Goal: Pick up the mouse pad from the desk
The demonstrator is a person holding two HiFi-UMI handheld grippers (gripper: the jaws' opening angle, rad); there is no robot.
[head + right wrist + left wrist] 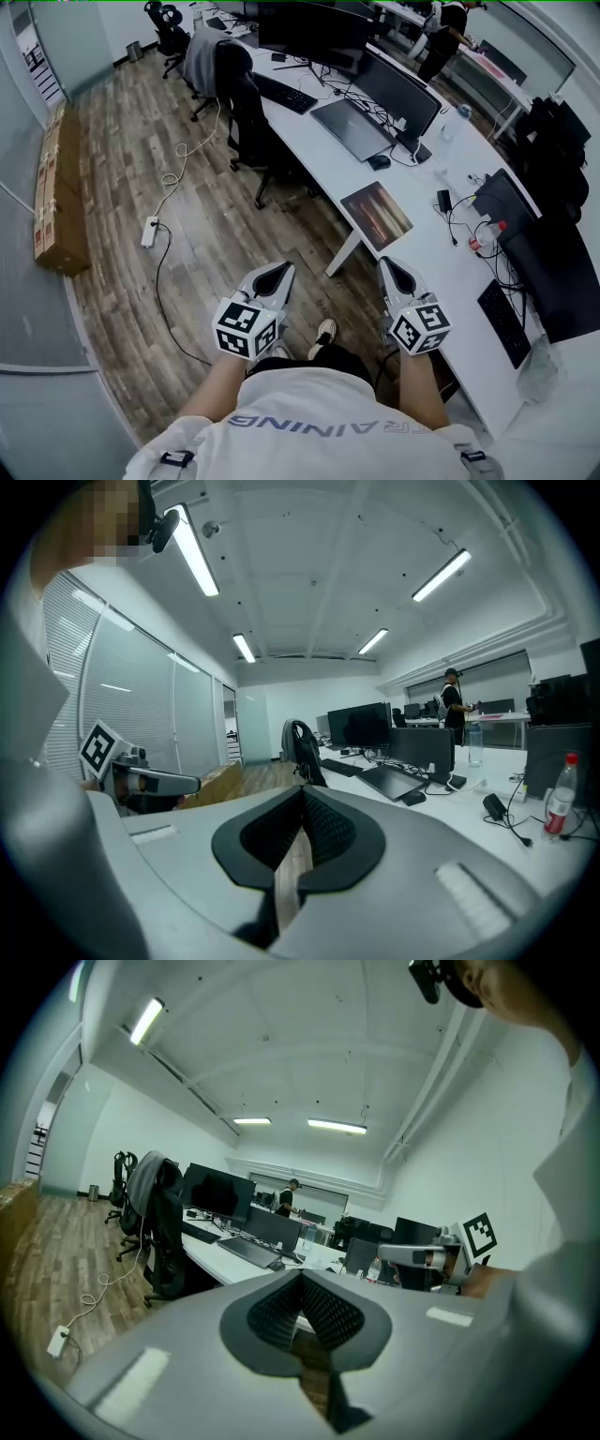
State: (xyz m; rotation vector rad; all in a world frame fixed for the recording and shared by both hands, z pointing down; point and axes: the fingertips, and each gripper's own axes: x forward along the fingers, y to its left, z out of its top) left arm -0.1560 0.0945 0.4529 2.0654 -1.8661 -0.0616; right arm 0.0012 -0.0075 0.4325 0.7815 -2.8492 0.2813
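**While left gripper (277, 270) and right gripper (390, 266) are clamped and empty, mouse pad (376, 215) lies on desk (439, 270)**

Jaws pressed together on each, nothing between. Grippers side by side; left over wood floor (206, 248), right at desk edge. Pad flat near that edge, just beyond right gripper, not touching.

Mouse pad (376, 215) on the desk (427, 241) near its edge, mouse (379, 162) behind it

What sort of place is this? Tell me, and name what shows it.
Most likely an open-plan office: a long white desk carries several monitors and a keyboard, and black office chairs stand along it.
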